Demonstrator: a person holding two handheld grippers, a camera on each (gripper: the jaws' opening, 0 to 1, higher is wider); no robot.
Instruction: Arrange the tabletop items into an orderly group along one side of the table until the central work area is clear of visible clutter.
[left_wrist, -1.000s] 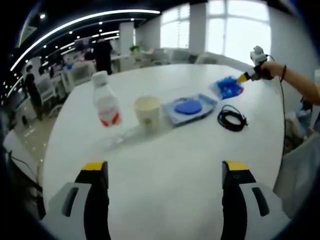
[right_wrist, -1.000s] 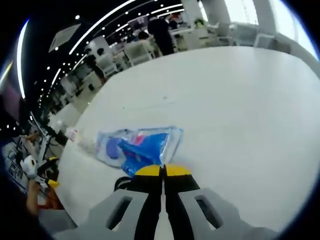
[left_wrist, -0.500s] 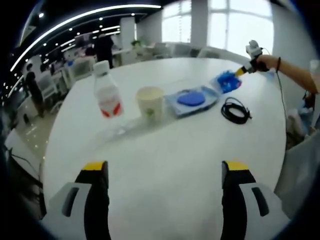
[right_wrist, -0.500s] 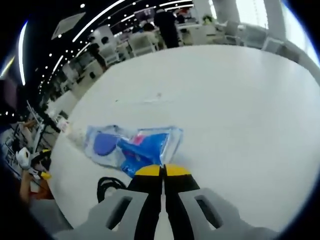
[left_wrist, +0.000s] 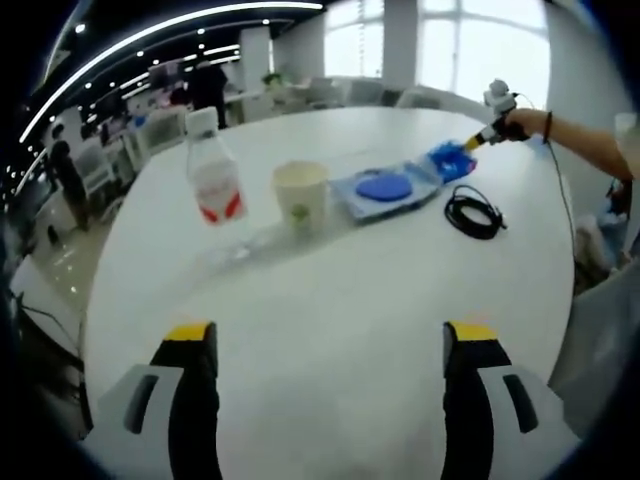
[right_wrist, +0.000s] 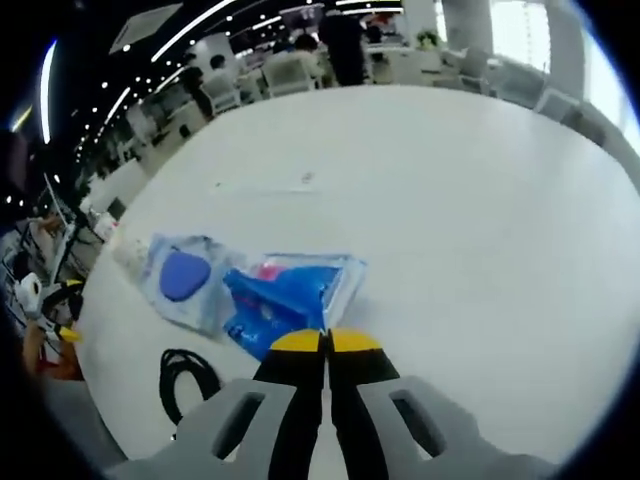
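While pinched flat together on the near edge of the blue packet (right_wrist: 285, 300), right gripper (right_wrist: 325, 342) jaws show no gap — packet fans out straight ahead of the tips, long axis running away and a little leftward in the right gripper view. Just beyond its left end, touching or slightly overlapping, clear pouch with a blue disc (right_wrist: 180, 278); nearer the table edge and apart from both, coiled black cable (right_wrist: 185, 378). Wide bare stretch of white table (right_wrist: 480, 220) to the right of the packet.

From the left gripper (left_wrist: 330, 345): jaws spread wide, holding nothing, hovering over bare tabletop near its edge. Outward from them, a loose row across the table (left_wrist: 330, 290) — water bottle (left_wrist: 214, 168) upright at the left, paper cup (left_wrist: 300, 196) just beside it, then the pouch (left_wrist: 385, 190), then the packet (left_wrist: 450, 160) with the other gripper (left_wrist: 482, 132) clamped on its far end. Cable (left_wrist: 476, 212) lies near the pouch, on the near side of the row.

Judgement: packet already in the right jaws, so that hand far nearer; next move likely a drag or lift along the packet's own length to seat it in the row. Risk — thin edge slipping from the pinch, or packet nudging the pouch.
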